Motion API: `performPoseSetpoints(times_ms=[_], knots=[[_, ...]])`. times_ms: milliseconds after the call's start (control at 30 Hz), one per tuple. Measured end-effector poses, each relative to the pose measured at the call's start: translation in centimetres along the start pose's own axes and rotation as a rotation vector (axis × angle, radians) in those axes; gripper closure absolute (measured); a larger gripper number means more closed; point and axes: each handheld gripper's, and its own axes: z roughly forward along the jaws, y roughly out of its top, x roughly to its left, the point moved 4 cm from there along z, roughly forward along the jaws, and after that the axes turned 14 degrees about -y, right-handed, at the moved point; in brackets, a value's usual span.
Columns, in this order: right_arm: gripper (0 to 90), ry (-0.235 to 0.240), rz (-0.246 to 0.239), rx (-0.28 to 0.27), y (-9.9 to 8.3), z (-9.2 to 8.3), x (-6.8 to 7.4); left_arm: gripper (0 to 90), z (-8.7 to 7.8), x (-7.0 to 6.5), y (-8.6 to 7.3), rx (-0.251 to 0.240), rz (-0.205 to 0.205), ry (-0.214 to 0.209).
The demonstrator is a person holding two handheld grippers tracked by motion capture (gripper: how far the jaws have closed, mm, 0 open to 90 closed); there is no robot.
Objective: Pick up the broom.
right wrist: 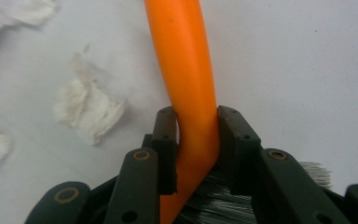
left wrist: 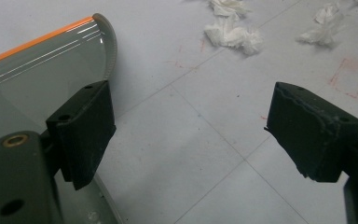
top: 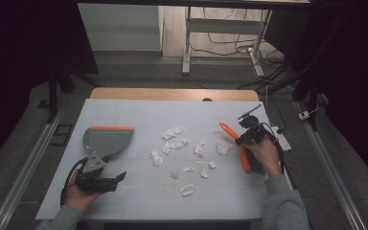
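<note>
To sweep well, keep the brush (right wrist: 186,84) low and push the paper scraps (top: 184,153) toward the dustpan (top: 106,140), whose orange edge should lie flat on the bench (top: 139,112). The right tool (right wrist: 196,140) is closed firmly on the orange brush handle, with the bristles just behind its jaws. The left tool (left wrist: 191,135) stands wide open and holds nothing; one jaw is just beside the dustpan, at the left of the bench.
</note>
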Motion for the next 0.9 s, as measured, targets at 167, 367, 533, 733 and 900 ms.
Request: performPoseSetpoints(times_ms=[167, 367, 533, 733, 900], knots=[[69.2, 0.053, 0.035, -0.06, -0.4, -1.4, -0.6, 16.3, -0.1, -0.1, 0.1, -0.01, 0.003, 0.004], [69.3, 0.104, 0.115, -0.203, -0.3, -4.8, -0.6, 17.0, -0.2, -0.3, 0.3, -0.029, 0.007, 0.007], [69.3, 0.13, 0.127, -0.257, -0.1, -6.3, 0.2, 20.3, -0.8, -1.2, 1.4, -0.078, 0.064, 0.057], [69.3, 0.15, 0.12, -0.3, 0.2, -6.9, 2.3, 20.6, 0.2, -2.8, 3.5, -0.09, 0.088, -0.011], [69.3, 0.199, 0.117, -0.348, 0.5, -8.0, 4.3, 21.6, 1.5, -3.4, 4.7, -0.102, 0.078, -0.061]])
